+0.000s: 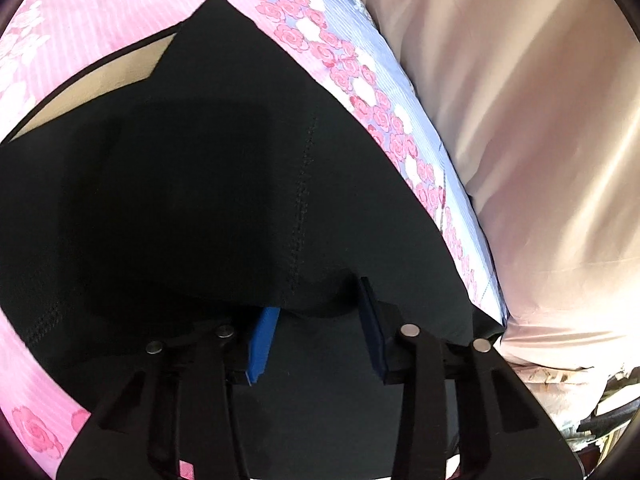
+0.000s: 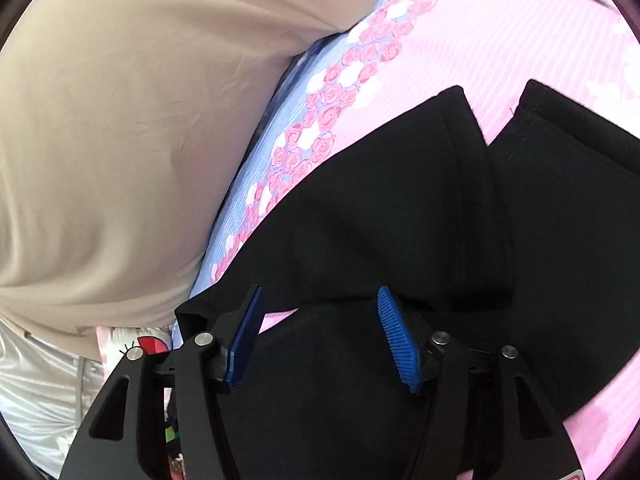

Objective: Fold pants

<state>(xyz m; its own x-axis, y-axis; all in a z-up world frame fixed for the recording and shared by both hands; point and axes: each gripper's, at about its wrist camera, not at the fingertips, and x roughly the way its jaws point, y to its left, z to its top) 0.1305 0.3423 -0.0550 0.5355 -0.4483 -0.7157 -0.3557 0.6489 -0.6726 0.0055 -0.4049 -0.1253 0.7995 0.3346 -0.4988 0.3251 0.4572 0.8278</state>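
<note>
Black matte pants (image 2: 392, 208), folded, on ribbed pink rose-print sheet (image 2: 500, 40).

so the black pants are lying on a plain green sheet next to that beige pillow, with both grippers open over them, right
Not quite. The sheet under the black pants is pink with a rose print and a pale blue band, not plain green; the right wrist view shows it clearly. The rest holds: the beige pillow lies alongside, and the left gripper and right gripper are both open over the pants.
</note>
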